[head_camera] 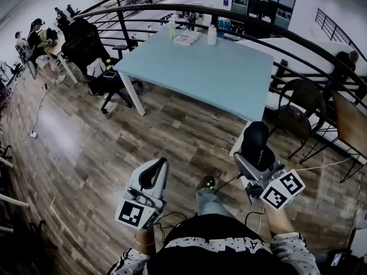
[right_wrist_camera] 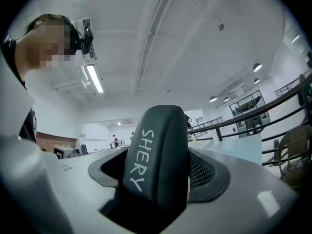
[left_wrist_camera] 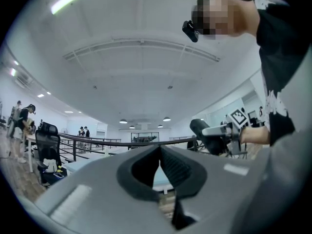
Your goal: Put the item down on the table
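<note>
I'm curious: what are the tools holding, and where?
The right tool grips the dark item marked SHERY by one end; the left tool is shut on nothing.

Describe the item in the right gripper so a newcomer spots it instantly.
Near the closest corner of the light blue table, the right gripper is held above the wood floor. Between its fingers stands a dark, rounded item. It alone bears white lettering, SHERY; the left gripper holds nothing.

two grippers, left gripper [head_camera: 152, 174] and right gripper [head_camera: 253, 154]; one dark case [right_wrist_camera: 156, 160]; one table [head_camera: 218, 73]; two bottles [head_camera: 172, 28] [head_camera: 211, 35]
</note>
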Available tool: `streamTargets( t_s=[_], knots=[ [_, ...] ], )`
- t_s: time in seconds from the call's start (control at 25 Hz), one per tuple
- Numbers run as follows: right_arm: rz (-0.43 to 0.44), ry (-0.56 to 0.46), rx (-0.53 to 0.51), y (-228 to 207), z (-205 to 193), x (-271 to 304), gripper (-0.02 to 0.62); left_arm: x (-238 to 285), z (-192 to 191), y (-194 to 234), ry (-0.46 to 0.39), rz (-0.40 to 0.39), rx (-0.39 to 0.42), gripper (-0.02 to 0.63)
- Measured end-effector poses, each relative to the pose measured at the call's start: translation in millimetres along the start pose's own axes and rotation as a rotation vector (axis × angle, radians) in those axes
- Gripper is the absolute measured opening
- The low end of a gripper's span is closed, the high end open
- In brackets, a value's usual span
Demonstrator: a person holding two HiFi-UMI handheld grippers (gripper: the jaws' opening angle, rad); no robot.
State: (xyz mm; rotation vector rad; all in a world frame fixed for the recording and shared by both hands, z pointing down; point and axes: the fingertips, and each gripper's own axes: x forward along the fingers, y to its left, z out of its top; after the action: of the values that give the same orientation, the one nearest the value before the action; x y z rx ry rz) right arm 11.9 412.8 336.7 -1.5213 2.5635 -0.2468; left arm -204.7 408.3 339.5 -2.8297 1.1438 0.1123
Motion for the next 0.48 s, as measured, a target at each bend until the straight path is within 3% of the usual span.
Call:
streamTargets(
  t_s=[0.2,0.48],
  knots=[
    [0.040,-0.010,0.034,-20,-3,42,0.371,11,-6,34,0.059,0.081,0.044,0.000],
    [0.069,-0.017,0.060,-63,-4,82,0.372,64,-8,60,0.021,0.097,0.063,0.000]
  ],
)
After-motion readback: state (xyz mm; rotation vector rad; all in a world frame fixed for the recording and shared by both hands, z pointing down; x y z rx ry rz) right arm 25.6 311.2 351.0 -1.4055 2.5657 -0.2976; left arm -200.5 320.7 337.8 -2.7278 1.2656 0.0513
